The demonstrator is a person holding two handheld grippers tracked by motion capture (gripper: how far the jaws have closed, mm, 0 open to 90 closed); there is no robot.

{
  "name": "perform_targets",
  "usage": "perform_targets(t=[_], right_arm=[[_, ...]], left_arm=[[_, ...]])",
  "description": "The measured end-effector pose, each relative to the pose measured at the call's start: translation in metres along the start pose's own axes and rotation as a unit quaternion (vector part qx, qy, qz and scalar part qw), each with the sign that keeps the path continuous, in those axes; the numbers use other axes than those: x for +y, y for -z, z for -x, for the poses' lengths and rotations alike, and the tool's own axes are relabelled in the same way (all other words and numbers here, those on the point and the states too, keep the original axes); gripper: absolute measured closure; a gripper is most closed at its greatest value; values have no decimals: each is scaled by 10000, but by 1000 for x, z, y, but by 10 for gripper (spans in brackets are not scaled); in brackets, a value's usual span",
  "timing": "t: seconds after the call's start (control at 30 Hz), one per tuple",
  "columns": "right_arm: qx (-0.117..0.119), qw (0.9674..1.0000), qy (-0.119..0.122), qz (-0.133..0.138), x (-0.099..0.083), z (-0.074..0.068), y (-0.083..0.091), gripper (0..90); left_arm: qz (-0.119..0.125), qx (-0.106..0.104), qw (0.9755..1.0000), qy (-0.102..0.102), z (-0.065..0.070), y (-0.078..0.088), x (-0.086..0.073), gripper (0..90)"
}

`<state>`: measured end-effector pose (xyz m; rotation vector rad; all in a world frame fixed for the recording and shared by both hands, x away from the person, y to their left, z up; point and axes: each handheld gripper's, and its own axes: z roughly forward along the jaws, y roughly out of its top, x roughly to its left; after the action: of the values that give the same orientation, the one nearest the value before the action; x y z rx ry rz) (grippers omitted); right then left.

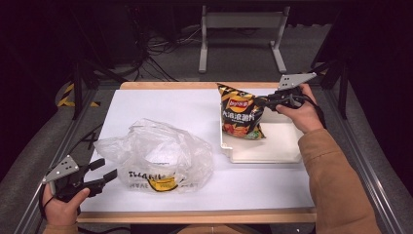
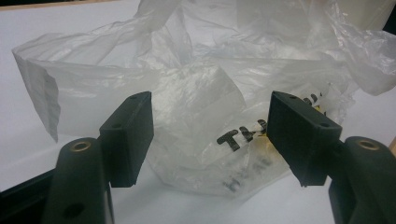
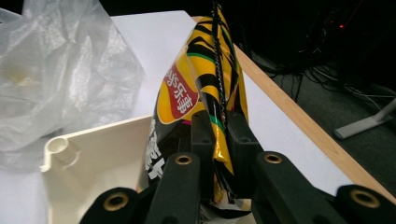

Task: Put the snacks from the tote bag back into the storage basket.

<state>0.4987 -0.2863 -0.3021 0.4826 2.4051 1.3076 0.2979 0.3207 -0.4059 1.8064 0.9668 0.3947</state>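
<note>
at the upper right of the high view, the right claw [image 1: 267, 101] pinches the side seam of the yellow chip bag [image 1: 239, 117], which stands upright at the back left corner of the white tray [image 1: 272, 153]. the bag's bottom seems to rest there. at lower left, the left claw [image 1: 108, 175] is open, near the crumpled clear plastic bag [image 1: 160, 156] on the bench [image 1: 160, 105].

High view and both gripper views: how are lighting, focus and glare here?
High view: table brightly lit, surroundings dark, picture slightly soft. Left gripper view: plastic bag fairly sharp, the near jaws softer. Right gripper view: chip bag shows mild foil sheen, background dim; right gripper is clamped on its edge.
</note>
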Motion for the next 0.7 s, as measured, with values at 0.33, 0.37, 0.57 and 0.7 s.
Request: perform_targets(t=[0.33, 0.37, 0.57, 0.7], right_arm=[[-620, 9977, 145, -216, -6, 6, -1, 659], [-620, 9977, 145, -216, -6, 6, -1, 659], [-780, 9968, 23, -199, -10, 9, -2, 568], [-783, 9969, -100, -21, -10, 8, 1, 481]], left_arm=[[-14, -32, 10000, -16, 0, -3, 2, 327], [-10, -38, 10000, -24, 0, -3, 2, 327], [-18, -64, 10000, -18, 0, -6, 3, 326], [-23, -77, 10000, -43, 0, -7, 4, 325]])
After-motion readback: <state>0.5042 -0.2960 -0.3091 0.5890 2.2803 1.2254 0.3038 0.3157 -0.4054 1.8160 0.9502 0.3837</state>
